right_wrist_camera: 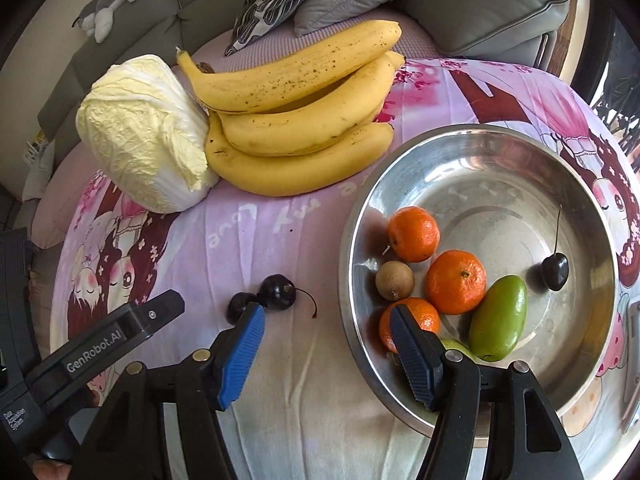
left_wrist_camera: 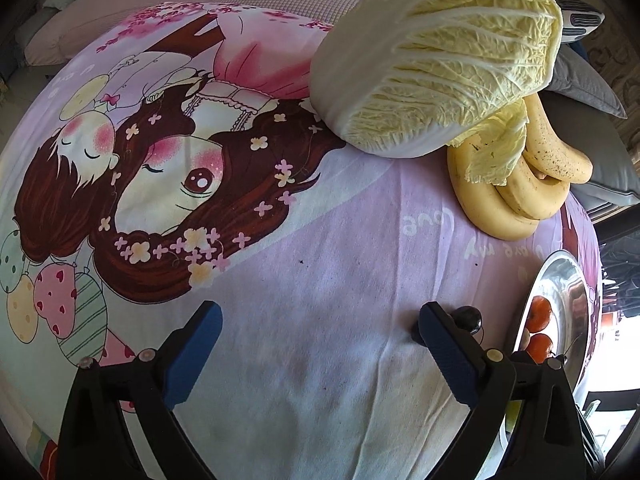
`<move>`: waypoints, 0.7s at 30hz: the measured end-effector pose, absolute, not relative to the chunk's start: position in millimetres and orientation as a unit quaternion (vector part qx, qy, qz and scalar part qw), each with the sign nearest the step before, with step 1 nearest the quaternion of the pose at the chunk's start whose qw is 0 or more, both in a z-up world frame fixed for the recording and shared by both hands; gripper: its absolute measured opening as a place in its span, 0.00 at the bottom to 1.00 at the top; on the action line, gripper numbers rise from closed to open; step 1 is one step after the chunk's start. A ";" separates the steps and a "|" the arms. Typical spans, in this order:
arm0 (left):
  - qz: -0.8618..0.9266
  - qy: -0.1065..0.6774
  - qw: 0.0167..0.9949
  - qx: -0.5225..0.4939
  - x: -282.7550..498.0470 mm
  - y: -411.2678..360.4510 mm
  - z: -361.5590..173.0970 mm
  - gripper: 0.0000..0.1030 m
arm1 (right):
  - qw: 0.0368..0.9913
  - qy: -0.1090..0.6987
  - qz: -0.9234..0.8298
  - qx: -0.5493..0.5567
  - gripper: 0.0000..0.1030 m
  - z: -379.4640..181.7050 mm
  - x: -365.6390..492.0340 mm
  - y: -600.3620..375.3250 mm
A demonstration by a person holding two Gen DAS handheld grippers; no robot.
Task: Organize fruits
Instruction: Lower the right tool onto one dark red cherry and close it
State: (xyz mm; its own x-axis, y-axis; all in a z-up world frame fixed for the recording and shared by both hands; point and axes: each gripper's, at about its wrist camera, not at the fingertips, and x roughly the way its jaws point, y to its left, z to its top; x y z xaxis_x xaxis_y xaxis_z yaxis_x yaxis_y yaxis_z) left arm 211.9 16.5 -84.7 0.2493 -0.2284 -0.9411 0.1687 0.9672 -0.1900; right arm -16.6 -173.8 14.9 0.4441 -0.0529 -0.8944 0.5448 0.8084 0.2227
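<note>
Though jaws gape, cherries (right_wrist_camera: pixel 266 300) beyond.

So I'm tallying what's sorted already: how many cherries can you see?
3. One cherry lies in the steel bowl; two cherries touch each other on the cloth, the nearer partly hidden by a finger.
</note>
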 end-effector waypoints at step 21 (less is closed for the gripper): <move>-0.129 0.657 0.739 -0.072 266.0 39.7 -107.7 0.95 | 0.780 0.518 -0.160 0.311 0.50 11.9 27.8 -171.8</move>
